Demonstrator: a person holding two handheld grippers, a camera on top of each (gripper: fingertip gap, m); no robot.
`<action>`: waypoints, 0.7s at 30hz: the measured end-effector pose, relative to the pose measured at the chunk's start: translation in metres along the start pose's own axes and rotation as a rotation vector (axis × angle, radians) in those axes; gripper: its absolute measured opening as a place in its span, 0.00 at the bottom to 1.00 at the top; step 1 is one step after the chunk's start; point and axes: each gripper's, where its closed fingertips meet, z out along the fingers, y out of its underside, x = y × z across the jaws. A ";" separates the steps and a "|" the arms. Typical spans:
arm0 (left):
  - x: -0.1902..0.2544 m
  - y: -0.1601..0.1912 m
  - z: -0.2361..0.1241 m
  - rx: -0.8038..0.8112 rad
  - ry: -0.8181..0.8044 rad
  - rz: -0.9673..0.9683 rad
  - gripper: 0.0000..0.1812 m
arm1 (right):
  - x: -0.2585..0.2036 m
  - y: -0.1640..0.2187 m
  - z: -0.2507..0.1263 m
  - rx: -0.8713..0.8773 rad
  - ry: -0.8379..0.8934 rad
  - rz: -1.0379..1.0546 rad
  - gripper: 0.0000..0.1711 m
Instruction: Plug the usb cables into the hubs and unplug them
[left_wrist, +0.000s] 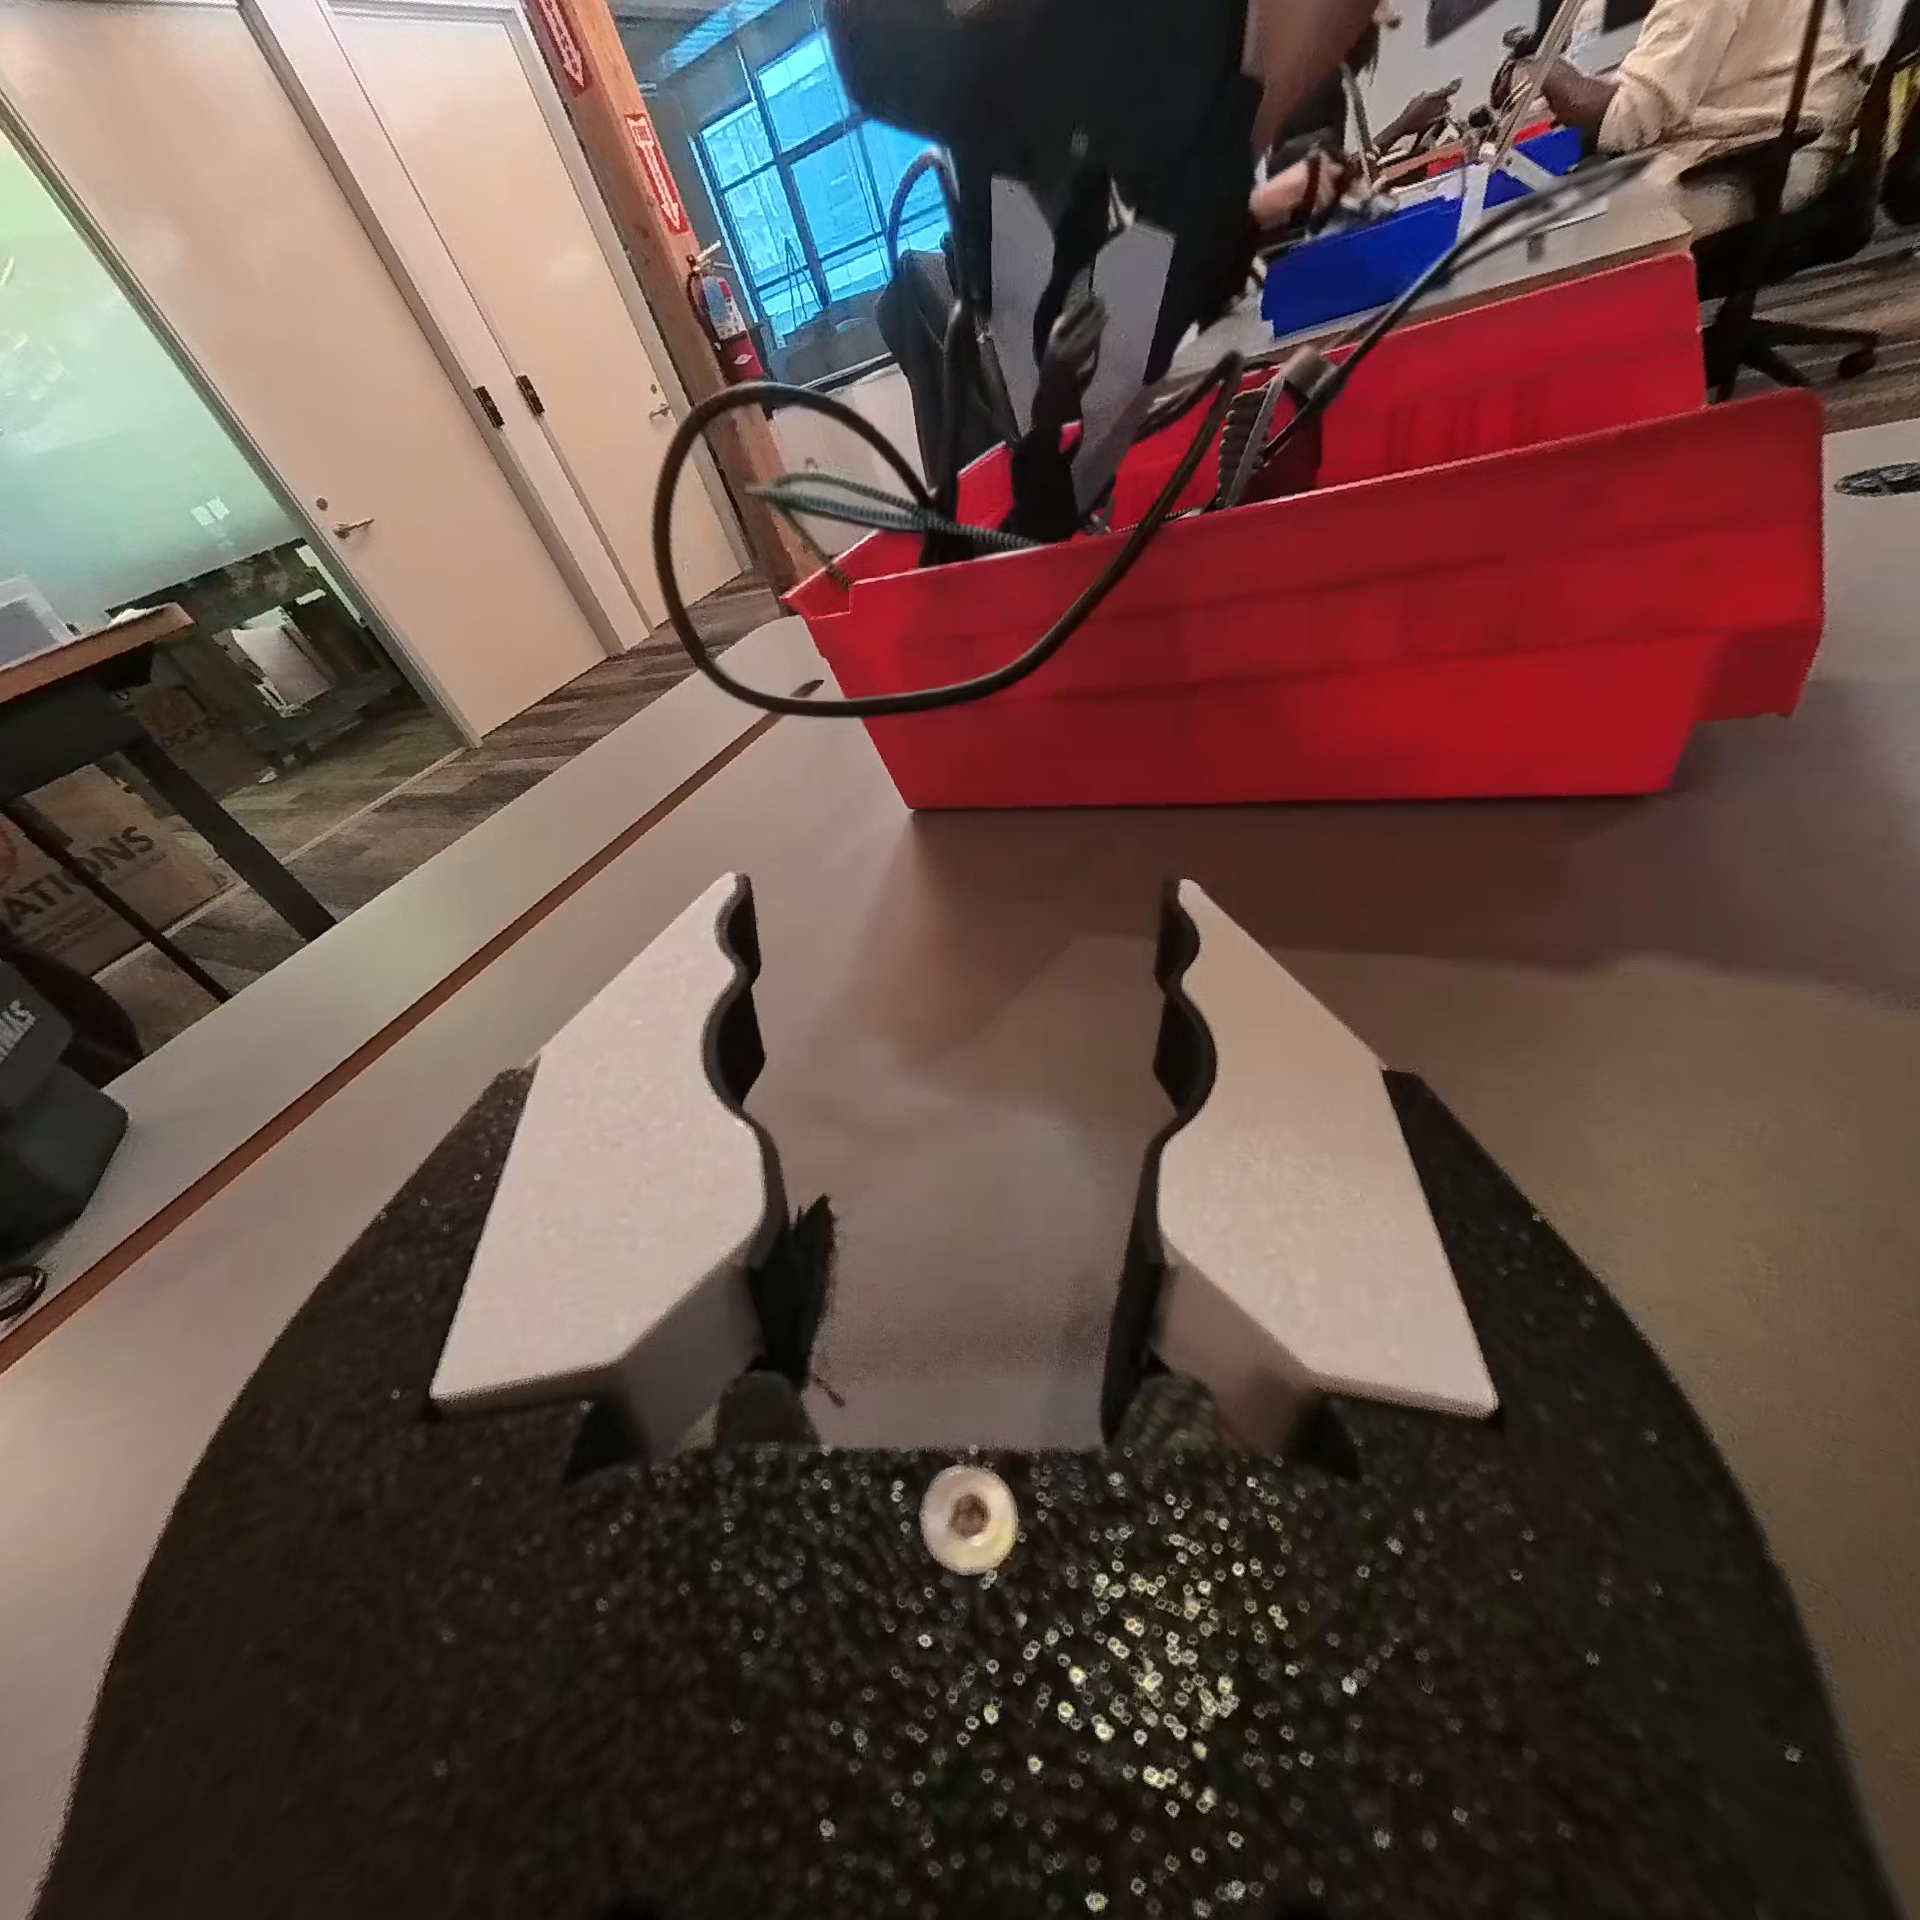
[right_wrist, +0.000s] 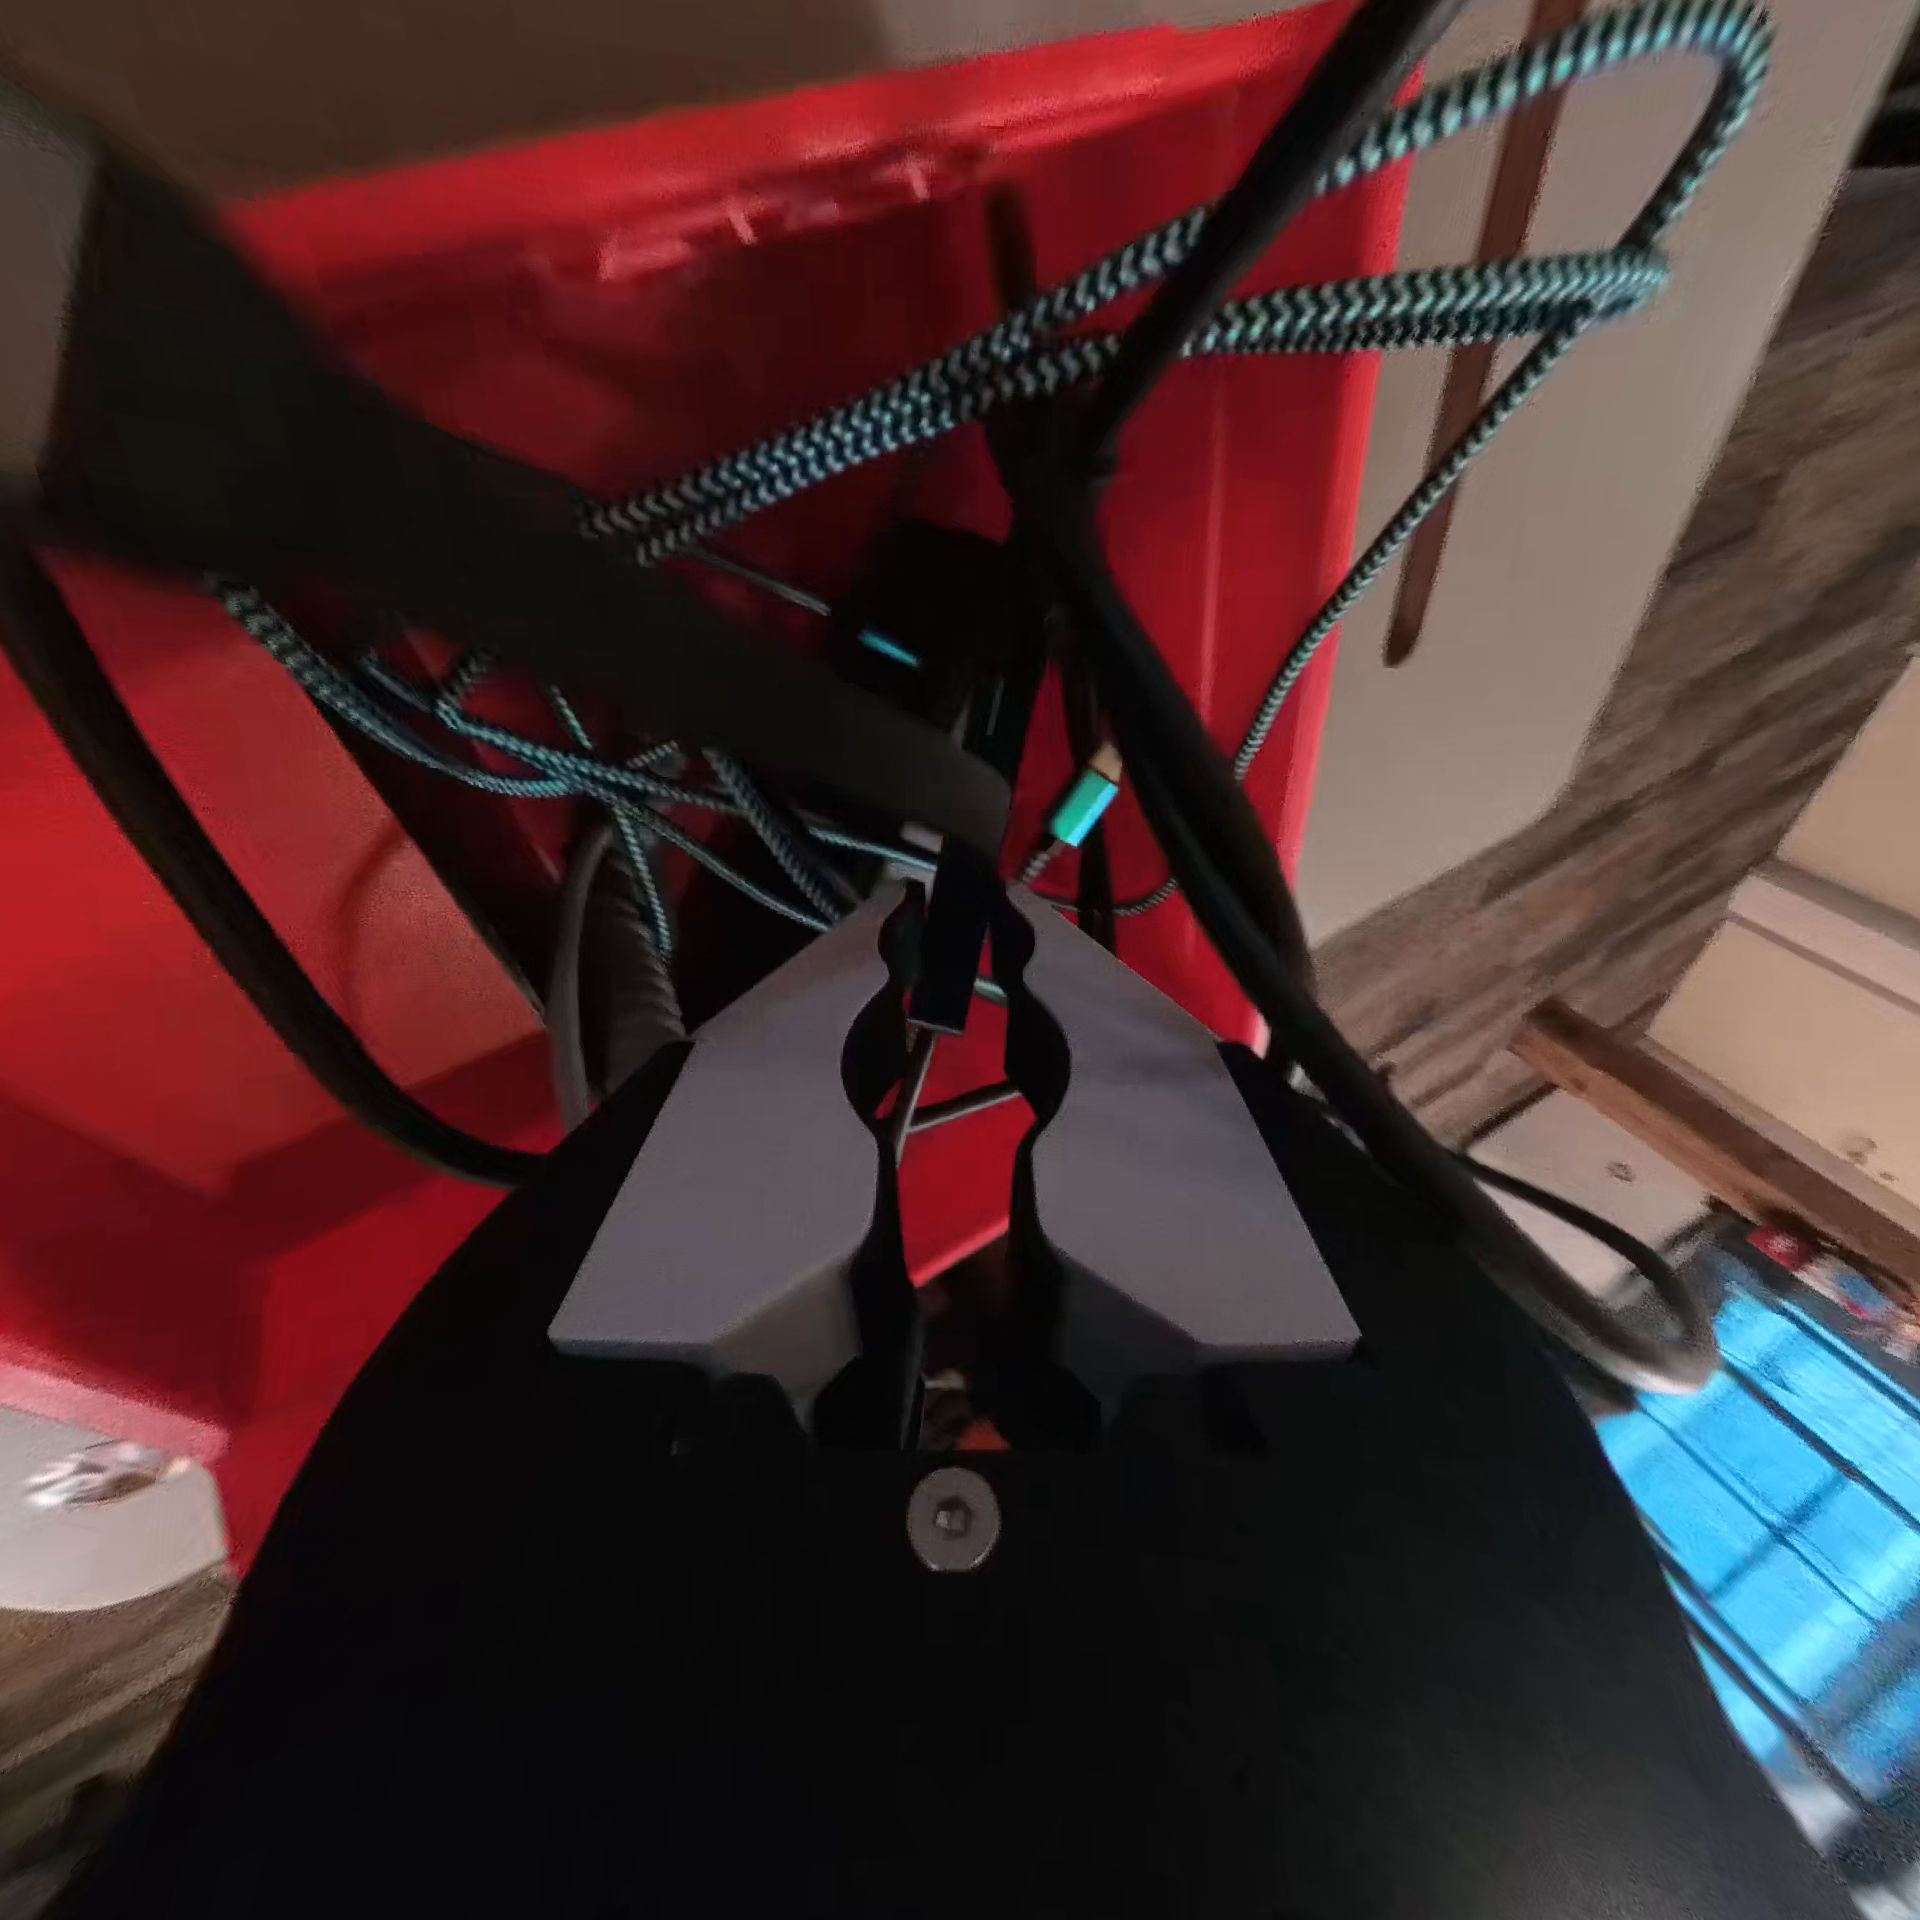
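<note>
Currently, the right gripper (right_wrist: 954, 935) is clenched on a black connector (right_wrist: 948, 966), a flat dark plug gripped between the grey fingers (right_wrist: 790, 1122) near their tips. The jaws stand close together, with only a narrow gap behind the plug. The plug sits above the open top of the red bin (right_wrist: 727, 343), which fills most of the right wrist view.

Inside the bin lies a tangle of cables. A teal-and-black braided cable (right_wrist: 1143, 332) loops up out of the bin and crosses toward the upper right. A teal connector (right_wrist: 1081, 810) hangs just beside the gripped plug, to its right. A smooth black cable (right_wrist: 1174, 748) runs diagonally past the right finger and curves down outside the bin. A dark block with a lit teal strip (right_wrist: 894, 613), possibly a hub, sits deeper in the bin; blur prevents a firm identification.

The left gripper (left_wrist: 961, 935) is released: its two grey fingers (left_wrist: 634, 1143) stand wide apart with nothing between them, low over the grey table (left_wrist: 1558, 1039). In the left wrist view the red bin (left_wrist: 1351, 665) stands on the table ahead of this gripper, well apart from it. A black cable loop (left_wrist: 675, 561) spills over the bin's near wall. The right gripper (left_wrist: 1039, 208) shows as a dark blurred mass above the bin.

A second red bin (left_wrist: 1538, 353) and a blue bin (left_wrist: 1371, 260) stand behind. A person (left_wrist: 1714, 73) sits at the far right.
</note>
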 end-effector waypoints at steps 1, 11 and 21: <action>0.000 0.000 0.000 0.000 0.000 0.002 0.42 | -0.004 -0.002 0.003 0.006 -0.027 0.020 0.06; -0.001 0.000 -0.001 0.005 0.000 -0.008 0.41 | -0.003 -0.009 -0.012 0.050 -0.116 0.221 0.19; -0.004 0.000 -0.001 0.012 -0.007 -0.021 0.42 | 0.018 0.003 -0.123 0.342 0.054 0.455 0.34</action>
